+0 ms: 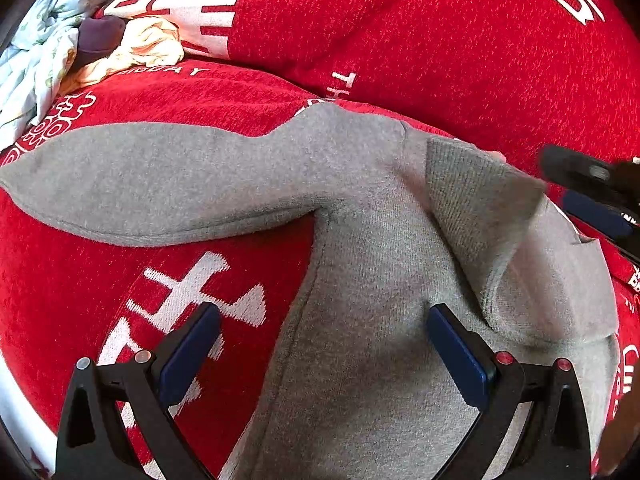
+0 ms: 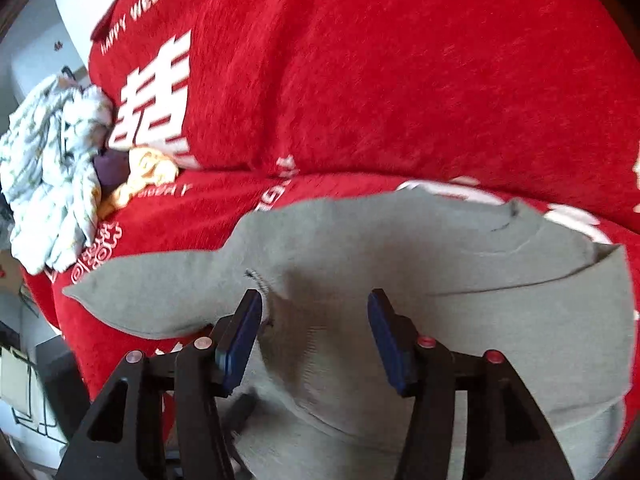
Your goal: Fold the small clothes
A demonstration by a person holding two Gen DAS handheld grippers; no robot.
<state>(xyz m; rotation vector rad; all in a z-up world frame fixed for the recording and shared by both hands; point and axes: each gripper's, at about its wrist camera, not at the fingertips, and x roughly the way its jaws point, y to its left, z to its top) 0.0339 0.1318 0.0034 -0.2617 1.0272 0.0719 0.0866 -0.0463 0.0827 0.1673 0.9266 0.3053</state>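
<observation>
A small grey sweatshirt (image 1: 360, 248) lies on a red blanket (image 1: 440, 40). One sleeve (image 1: 160, 184) stretches out to the left; the other sleeve, with its ribbed cuff (image 1: 476, 200), is folded over the body. My left gripper (image 1: 324, 324) is open and empty, just above the shirt's left side edge. My right gripper (image 2: 316, 316) is open and empty above the shirt body (image 2: 440, 260); it also shows at the right edge of the left wrist view (image 1: 592, 188).
A pile of other clothes lies at the far left: a pale printed garment (image 1: 44, 40), a dark purple piece (image 1: 100, 36) and a cream one (image 1: 148, 44). The pile also shows in the right wrist view (image 2: 56, 168). White characters are printed on the blanket (image 2: 156, 92).
</observation>
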